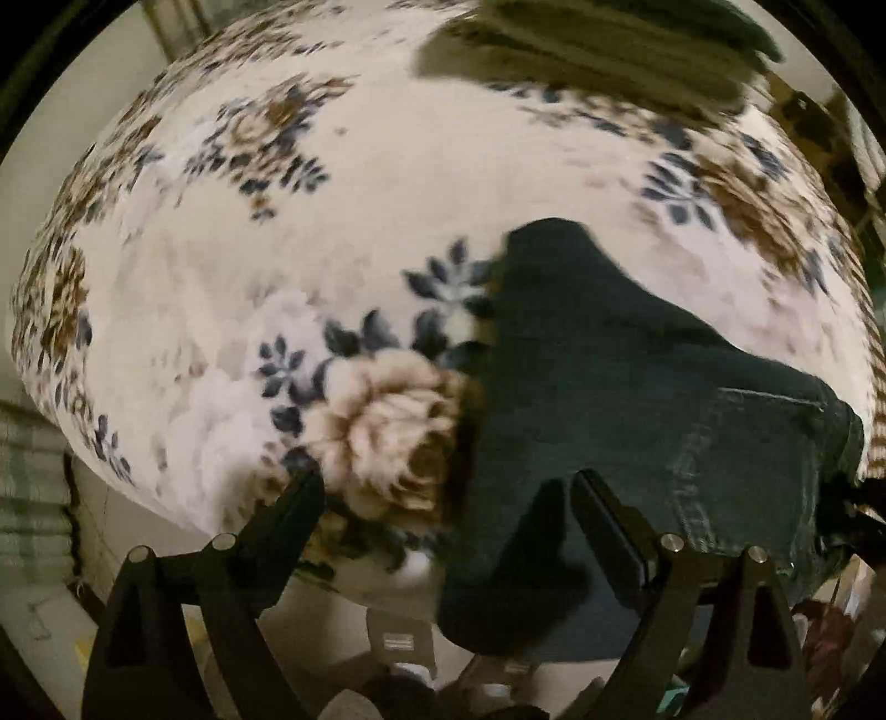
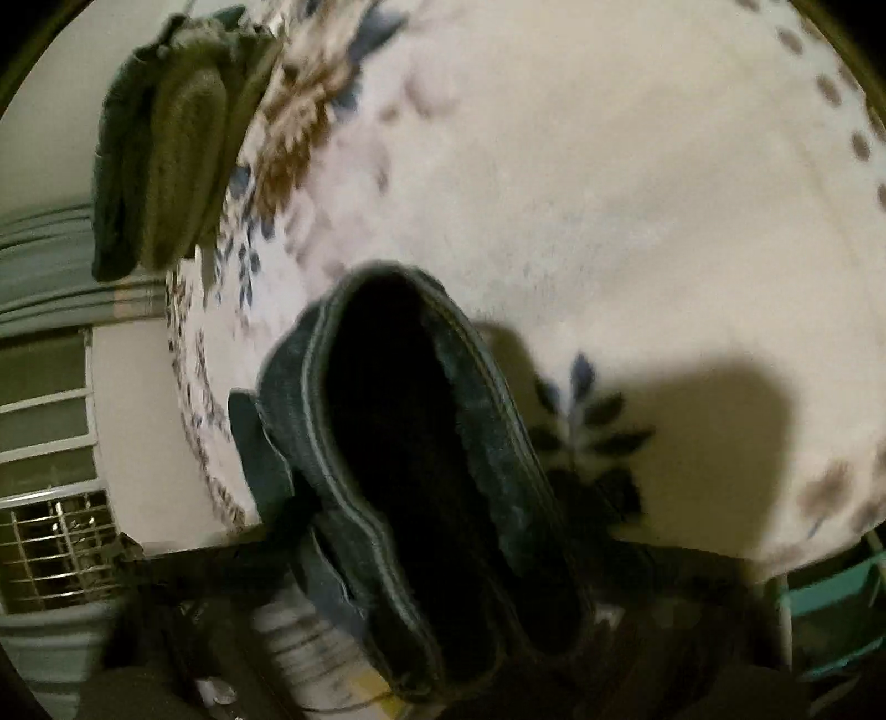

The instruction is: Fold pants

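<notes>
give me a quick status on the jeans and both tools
Left tool open, over jeans edge. Right tool hidden behind lifted denim, grip unclear. Folded green clothes at far blanket edge, not blocking.

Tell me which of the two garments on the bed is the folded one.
The olive-green garment at the far edge of the floral blanket is folded into a stack. The dark jeans near the left gripper lie loose, not yet folded.

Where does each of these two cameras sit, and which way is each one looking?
Left wrist: rides on the left claw, looking down at the floral blanket and dark pants; both black fingers show, spread open.
Right wrist: rides on the right claw, looking along the lifted pants, which hide its fingers.
Shared: blanket, pants, and the olive folded pile at the far edge.
</notes>
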`<state>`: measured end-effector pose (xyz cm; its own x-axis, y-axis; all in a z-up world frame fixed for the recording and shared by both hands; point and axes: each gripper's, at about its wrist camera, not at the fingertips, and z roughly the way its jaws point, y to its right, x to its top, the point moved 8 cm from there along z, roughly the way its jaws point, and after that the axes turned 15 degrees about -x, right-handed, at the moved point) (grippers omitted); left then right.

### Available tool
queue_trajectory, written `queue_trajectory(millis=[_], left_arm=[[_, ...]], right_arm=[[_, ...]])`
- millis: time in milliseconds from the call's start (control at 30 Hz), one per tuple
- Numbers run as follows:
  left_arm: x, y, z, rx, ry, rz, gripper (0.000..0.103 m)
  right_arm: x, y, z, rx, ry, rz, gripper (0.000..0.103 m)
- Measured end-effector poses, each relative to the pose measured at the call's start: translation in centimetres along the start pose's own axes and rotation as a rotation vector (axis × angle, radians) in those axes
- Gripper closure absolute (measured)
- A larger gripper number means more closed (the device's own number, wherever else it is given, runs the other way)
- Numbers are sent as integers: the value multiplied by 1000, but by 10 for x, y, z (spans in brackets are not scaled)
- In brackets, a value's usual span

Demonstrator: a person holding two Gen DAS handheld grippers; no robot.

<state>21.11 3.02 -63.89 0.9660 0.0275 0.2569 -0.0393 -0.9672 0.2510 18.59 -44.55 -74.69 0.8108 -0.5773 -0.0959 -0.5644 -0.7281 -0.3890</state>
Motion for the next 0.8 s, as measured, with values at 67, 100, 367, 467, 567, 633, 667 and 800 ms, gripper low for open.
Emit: queue_trajectory(millis=[67,100,367,467,567,633,667,800], left_arm=[[1,1,3,-29,-8,-22,12],[1,2,5,-38,-10,-27,12],[-3,21,37,-99,-74,-22,12],[-6,23,50,-98,-94,3,10],[-4,23,48,-111,-104,0,10],[0,24,41,-113,-101,4,10],[4,21,36,-116,-96,5,10],[5,20,22,-152,-79,-26,10]], right_arm=[[-2,-10,-16,-25,51,-20,90],[-3,-15,-23,-38,66,-34,92],[10,8,-57,-144,102,-32,93],[14,41,-30,-281,28,-58,79],[15,55,-23,-285,-7,-14,53],[12,57,-34,-255,7,17,38],[10,57,-42,-221,18,32,37],[-12,62,-75,-95,60,134,28]])
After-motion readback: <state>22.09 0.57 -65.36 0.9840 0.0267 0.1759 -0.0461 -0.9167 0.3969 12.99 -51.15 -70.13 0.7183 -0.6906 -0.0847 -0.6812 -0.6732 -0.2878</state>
